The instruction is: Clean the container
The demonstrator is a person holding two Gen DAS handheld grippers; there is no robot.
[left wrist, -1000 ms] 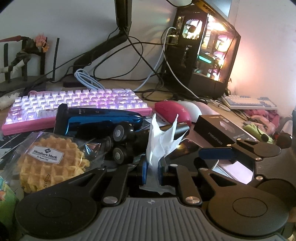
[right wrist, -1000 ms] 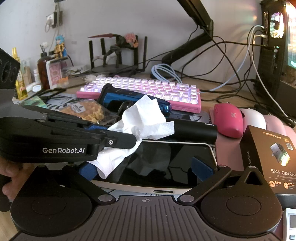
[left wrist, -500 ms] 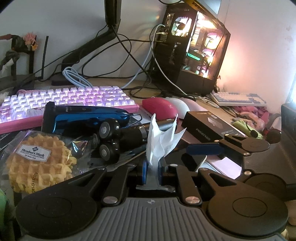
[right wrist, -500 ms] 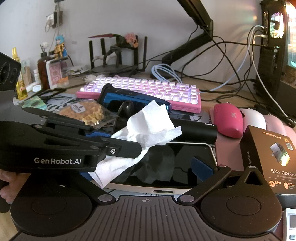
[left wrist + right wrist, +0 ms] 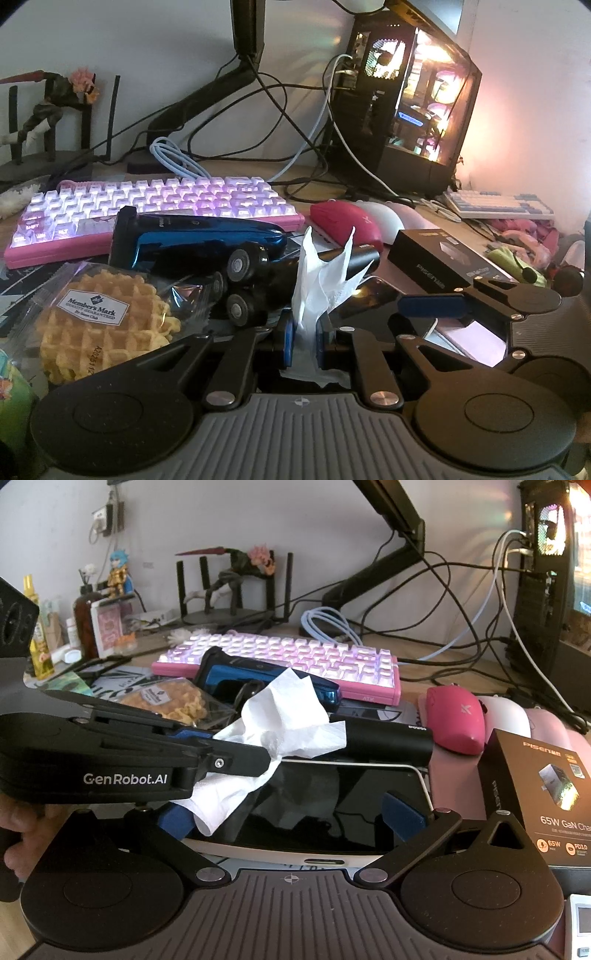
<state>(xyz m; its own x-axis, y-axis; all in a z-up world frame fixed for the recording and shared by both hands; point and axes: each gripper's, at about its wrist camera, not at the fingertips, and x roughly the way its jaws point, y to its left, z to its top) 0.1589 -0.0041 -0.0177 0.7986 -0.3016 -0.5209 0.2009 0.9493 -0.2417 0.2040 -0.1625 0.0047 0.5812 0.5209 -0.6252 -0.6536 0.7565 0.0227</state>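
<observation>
- Cluttered desk (image 5: 436, 221), wood-toned, set against a pale wall; cables trail across its rear edge.
- Landmark: pink keyboard (image 5: 155, 206) with lit white keys, lying flat mid-desk.
- Blue electric shaver (image 5: 199, 240) lies just in front of the keyboard, its round cutting heads turned toward the camera.
- Packaged waffle (image 5: 103, 325) sits in front of the keyboard's left end, beside the shaver heads.
- Pink mouse (image 5: 343, 221) rests just right of the keyboard, with a white mouse (image 5: 384, 218) touching its far side.
- Lit computer tower (image 5: 410, 110) stands behind and right of the keyboard.
- Black charger box (image 5: 443, 258) lies right of the keyboard and nearer the camera than the mice.
- Black cylindrical device (image 5: 388, 738) lies in front of the keyboard, past the tablet's far edge.
- Tablet (image 5: 332, 805) with dark screen lies flat in front of the keyboard, nearest the right wrist camera.
- Left gripper (image 5: 303, 341): clenched on a crumpled white tissue (image 5: 317, 280), which stands up from between the blue pads, in front of the keyboard and above the tablet's left part.
- Right gripper (image 5: 291, 816): jaws spread wide, blue pads flanking the tablet's near end; whether the pads press its edges cannot be told.
- A hand (image 5: 18, 834) grips the left gripper's handle at the right wrist view's left edge.
- No container can be identified with confidence.
</observation>
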